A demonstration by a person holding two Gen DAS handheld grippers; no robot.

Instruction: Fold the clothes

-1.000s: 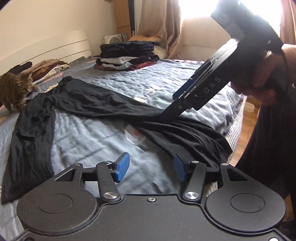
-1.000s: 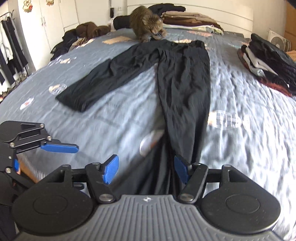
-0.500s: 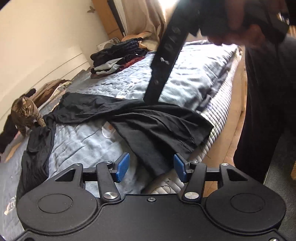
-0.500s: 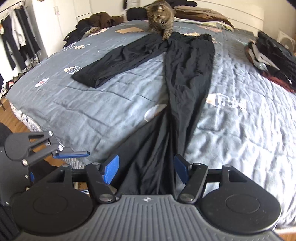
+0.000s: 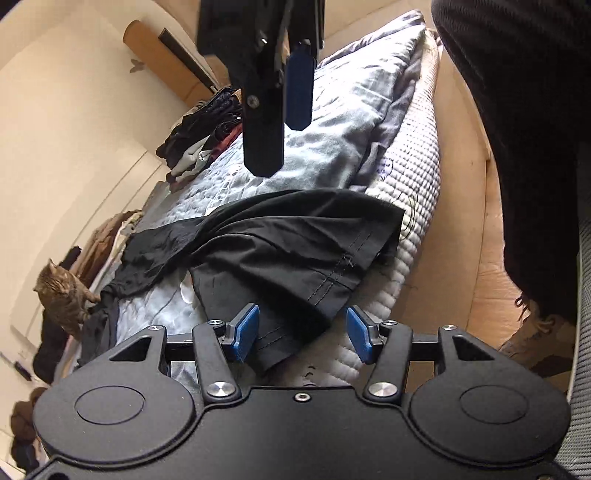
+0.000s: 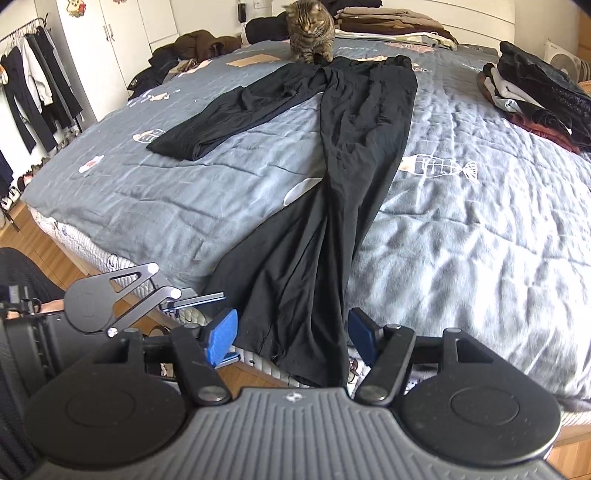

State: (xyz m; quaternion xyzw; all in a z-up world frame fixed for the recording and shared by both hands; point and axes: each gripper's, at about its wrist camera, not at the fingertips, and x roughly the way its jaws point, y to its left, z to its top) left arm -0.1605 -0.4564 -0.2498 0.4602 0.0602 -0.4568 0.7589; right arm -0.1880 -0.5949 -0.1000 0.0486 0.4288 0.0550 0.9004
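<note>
Black trousers (image 6: 354, 147) lie spread on the grey-blue quilt (image 6: 461, 240) of a bed, legs apart, the nearer hem (image 6: 310, 365) hanging over the mattress edge.

Right wrist view only: full garment length; a tabby cat (image 6: 310, 33) sits at 12 o'clock at the waistband end; a stack of folded clothes (image 6: 535, 99) lies at 2 o'clock; a rack of hanging garments (image 6: 33, 92) stands at 10 o'clock. The right gripper (image 6: 291, 334) has jaws parted, blue pads either side of the hem, gripping nothing.

Left wrist view only: the stitched hem (image 5: 332, 280) in close detail, the bare mattress side (image 5: 413, 221), and the person's dark-clad leg (image 5: 517, 129) at 2 o'clock. The left gripper (image 5: 303, 332) has jaws parted and empty, close to the hem. The right gripper's fingers (image 5: 264, 110) enter at 12 o'clock.
</note>
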